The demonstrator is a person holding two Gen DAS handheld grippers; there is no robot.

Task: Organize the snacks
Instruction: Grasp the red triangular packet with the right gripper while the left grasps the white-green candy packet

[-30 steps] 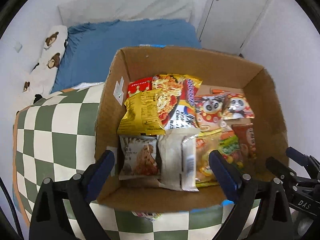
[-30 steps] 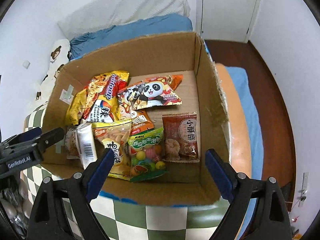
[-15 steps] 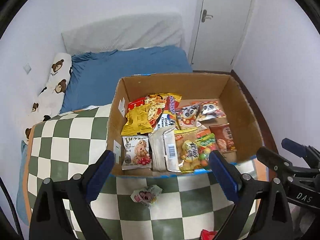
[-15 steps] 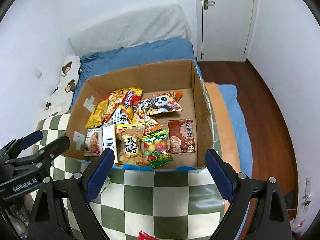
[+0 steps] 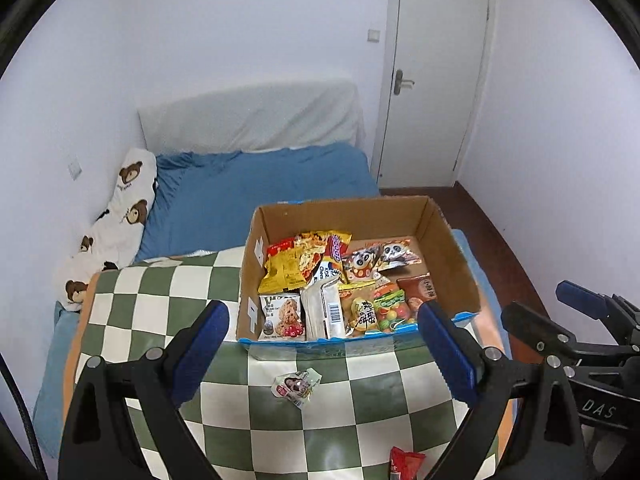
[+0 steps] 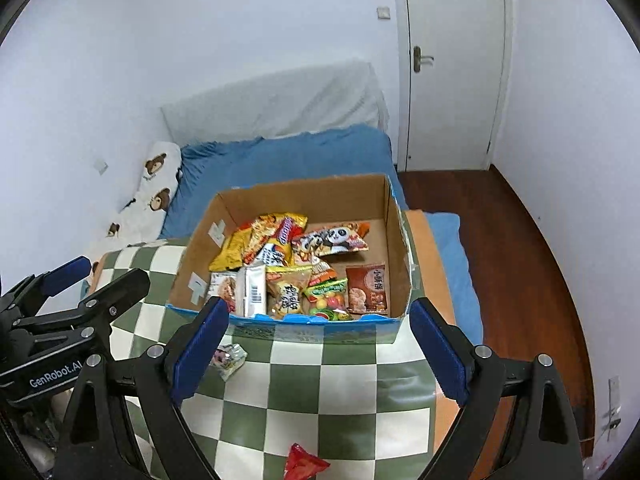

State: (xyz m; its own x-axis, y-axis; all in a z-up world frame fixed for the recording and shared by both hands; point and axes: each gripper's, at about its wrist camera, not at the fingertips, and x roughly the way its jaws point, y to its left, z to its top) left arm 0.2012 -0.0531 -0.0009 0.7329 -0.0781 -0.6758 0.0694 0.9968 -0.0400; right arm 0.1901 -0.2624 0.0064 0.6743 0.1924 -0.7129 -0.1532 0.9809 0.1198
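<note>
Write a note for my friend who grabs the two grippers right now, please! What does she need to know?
Left hand-held gripper: open, holding nothing.
Right hand-held gripper: open, holding nothing.
Both are above the checkered cloth, on the near side of the cardboard box.
Done: most snack packets lie in the box, such as the panda packets and the cookie packet.
Left: a small crumpled packet on the cloth just in front of the box, and a red packet nearer the bottom edge of the view. Both probably belong in the box.
</note>
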